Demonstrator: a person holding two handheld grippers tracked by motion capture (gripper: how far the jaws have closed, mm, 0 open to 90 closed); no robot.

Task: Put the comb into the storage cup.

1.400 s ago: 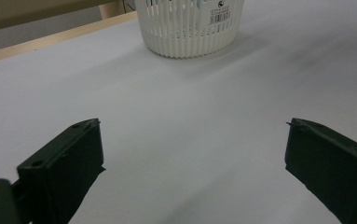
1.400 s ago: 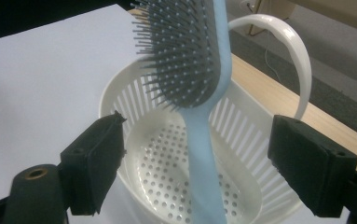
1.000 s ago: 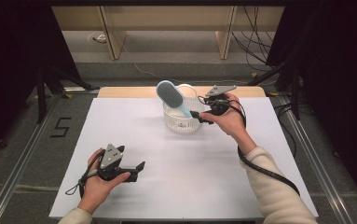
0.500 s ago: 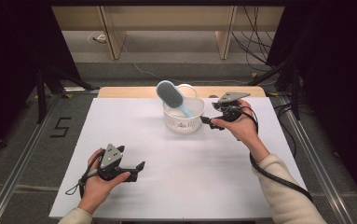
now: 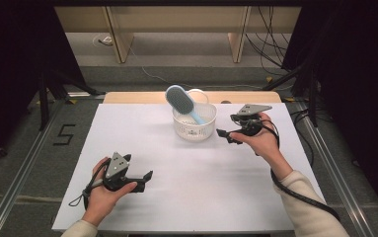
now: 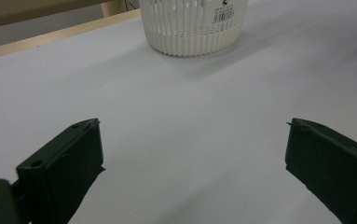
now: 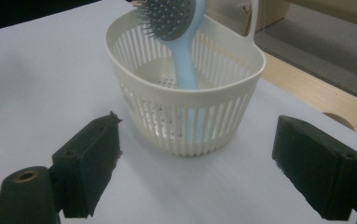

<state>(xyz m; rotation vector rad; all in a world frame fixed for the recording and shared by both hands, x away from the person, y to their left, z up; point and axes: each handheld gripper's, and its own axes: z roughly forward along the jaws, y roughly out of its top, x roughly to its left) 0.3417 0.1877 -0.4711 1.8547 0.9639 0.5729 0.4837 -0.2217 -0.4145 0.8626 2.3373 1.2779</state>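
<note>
Resting low near the front edge of the surface, toward its left corner, the left claw is held with jaws spread wide and nothing between them. Farther back, toward the right edge, the right claw is likewise parted and empty, aimed at the white basket just beside it. The basket stands near the far edge; a blue hairbrush leans inside, handle down, head above the rim. Both are judged light, stiff plastic and rather slippery; the brush's neck below the head is the likely hold. The handle's foot is partly hidden behind the basket slats.
</note>
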